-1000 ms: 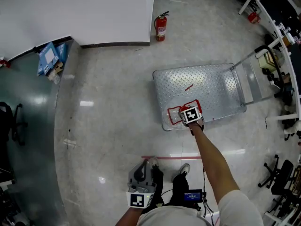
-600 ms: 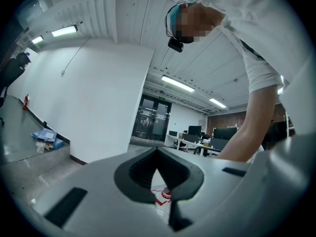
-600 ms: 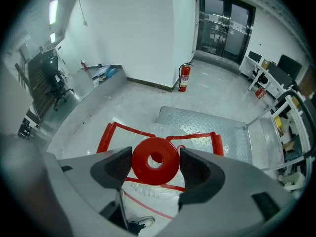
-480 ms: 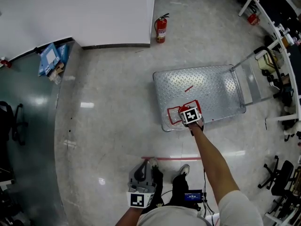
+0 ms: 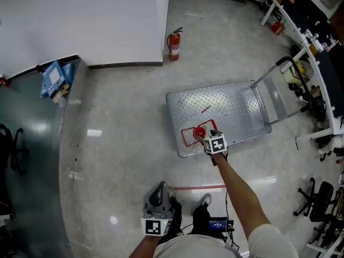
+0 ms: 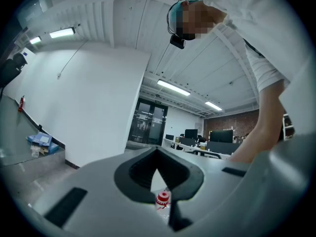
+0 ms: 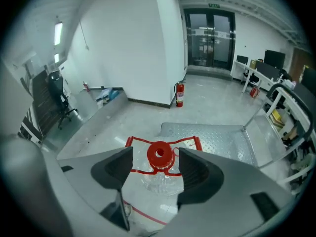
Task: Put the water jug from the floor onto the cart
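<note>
**Status**

- Water jug (image 5: 194, 135): stands upright on the cart (image 5: 231, 104), at the lower-left corner of the diamond-plate deck, just L of frame centre in the head view. Clear body, red cap (image 7: 160, 155), red handle frame round the neck.
- R tool (image 7: 155, 157): open. Jaws stand apart, one on each side of the cap, w/ a gap on both sides and no contact. Nothing is gripped. In the head view it sits just lower right of the jug, arm stretched out from the bottom of the frame.
- L tool (image 5: 160, 190): closed and empty. In its own view the jaw tips meet, w/ only a narrow slot below them; the jug's red cap shows far off through that slot. In the head view it is at bottom centre, by the person's feet, well apart from the cart.
- Cart handle (image 5: 267, 73): at the deck's R end.
- Fire extinguisher (image 5: 173, 37): upper centre, against the white wall.
- Red tape line (image 5: 191, 187): on the floor (image 5: 118, 144), between cart and feet.
</note>
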Action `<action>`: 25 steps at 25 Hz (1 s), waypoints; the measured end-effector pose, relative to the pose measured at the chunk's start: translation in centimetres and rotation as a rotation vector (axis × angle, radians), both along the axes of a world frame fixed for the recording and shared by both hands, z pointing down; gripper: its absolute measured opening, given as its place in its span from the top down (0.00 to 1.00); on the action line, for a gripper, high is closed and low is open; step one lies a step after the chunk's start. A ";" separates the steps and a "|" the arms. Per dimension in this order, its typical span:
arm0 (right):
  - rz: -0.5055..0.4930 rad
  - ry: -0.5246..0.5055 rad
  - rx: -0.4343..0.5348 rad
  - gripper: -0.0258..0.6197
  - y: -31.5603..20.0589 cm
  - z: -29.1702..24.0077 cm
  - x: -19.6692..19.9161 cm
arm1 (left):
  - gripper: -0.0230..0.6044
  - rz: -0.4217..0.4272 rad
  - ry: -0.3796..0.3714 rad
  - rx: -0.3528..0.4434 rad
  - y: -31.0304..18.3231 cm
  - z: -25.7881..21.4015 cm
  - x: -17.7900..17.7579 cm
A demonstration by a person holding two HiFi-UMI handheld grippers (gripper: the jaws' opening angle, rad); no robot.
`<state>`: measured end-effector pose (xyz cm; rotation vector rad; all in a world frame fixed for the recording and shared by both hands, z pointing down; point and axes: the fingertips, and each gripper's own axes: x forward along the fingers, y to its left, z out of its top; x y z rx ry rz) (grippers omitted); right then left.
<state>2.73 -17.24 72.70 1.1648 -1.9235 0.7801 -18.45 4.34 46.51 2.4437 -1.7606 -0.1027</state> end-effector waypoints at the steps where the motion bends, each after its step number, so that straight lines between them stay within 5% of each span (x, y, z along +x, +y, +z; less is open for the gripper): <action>1: -0.001 -0.016 0.040 0.50 0.5 -1.6 0.4 | 0.96 0.000 0.003 0.010 0.0 -0.6 0.5; 6: 0.020 -0.026 0.301 0.87 3.7 -10.6 2.9 | 0.96 0.003 0.005 0.067 0.4 -3.5 2.5; 18: 0.075 -0.265 0.786 0.94 17.8 -29.4 5.9 | 0.96 0.048 -0.022 0.155 2.6 -8.7 8.2; 25: 0.077 -0.350 0.783 0.94 25.1 -29.5 5.4 | 0.96 0.077 -0.026 0.161 4.3 -9.4 10.1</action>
